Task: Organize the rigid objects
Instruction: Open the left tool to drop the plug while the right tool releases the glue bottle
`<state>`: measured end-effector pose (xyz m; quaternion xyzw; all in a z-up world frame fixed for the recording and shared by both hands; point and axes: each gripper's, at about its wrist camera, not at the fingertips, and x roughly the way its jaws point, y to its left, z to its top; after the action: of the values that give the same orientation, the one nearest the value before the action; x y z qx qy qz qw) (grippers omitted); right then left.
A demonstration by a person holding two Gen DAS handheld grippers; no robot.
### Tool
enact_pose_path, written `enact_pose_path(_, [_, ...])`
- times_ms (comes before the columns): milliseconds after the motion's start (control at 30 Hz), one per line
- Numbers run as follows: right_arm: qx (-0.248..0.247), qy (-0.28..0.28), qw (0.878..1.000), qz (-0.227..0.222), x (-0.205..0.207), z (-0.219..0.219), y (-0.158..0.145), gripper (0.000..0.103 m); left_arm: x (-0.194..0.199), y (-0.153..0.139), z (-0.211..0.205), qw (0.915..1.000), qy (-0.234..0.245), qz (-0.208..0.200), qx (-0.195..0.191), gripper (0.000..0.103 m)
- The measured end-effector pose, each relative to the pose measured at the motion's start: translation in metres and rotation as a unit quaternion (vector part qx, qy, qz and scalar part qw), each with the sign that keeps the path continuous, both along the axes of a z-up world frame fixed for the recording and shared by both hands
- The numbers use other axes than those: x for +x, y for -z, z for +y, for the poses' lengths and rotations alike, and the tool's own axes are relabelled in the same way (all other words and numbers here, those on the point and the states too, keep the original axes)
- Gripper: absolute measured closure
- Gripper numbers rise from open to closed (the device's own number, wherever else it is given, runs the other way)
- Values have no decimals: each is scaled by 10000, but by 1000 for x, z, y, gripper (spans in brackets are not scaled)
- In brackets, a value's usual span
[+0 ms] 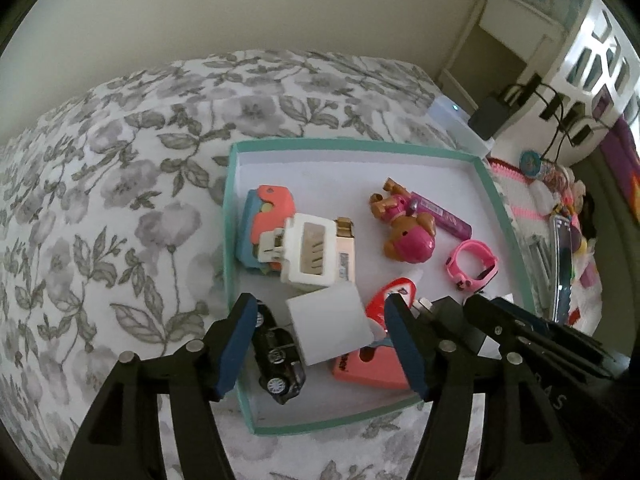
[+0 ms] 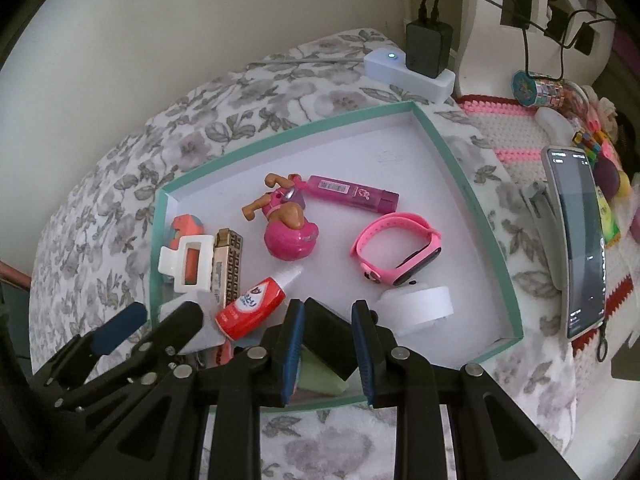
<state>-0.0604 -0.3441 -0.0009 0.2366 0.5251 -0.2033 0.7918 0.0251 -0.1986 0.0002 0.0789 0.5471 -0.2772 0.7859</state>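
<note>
A grey floral bedcover (image 2: 100, 208) spreads across the left and far side. At its far right edge sits a white box with a lit dot (image 2: 408, 74), a black charger (image 2: 426, 46) standing on it. On the right, a phone (image 2: 580, 240) lies over a pink-and-white crocheted mat (image 2: 512, 136).

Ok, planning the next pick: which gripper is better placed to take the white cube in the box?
Left. The left gripper stands open astride the white cube; the right gripper is shut on a black block.
</note>
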Motion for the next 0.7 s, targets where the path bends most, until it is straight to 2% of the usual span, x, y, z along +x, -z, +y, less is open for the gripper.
enact_pose_path(167, [-43,-93,9999,39,1,6,1,76,9,-6,20,9987,-399,-249,211,35])
enact_pose_path(367, [-214,-309,9993,59,6,22,2,76,22,-1,52,9942,-870,-354,524,31])
enact_pose_path(467, [-287,-412,9987,38,8,30,2,66,25,1,68,9918,-1067,-398,585,12])
enact_pose_path(533, [-345,-473,9983,13,8,36,2,55,25,0,77,9907,-1158,-434,573,12])
enact_pose_path(700, [-485,-634,9968,-34,7,48,2,40,22,-2,93,9887,-1236,-573,620,9])
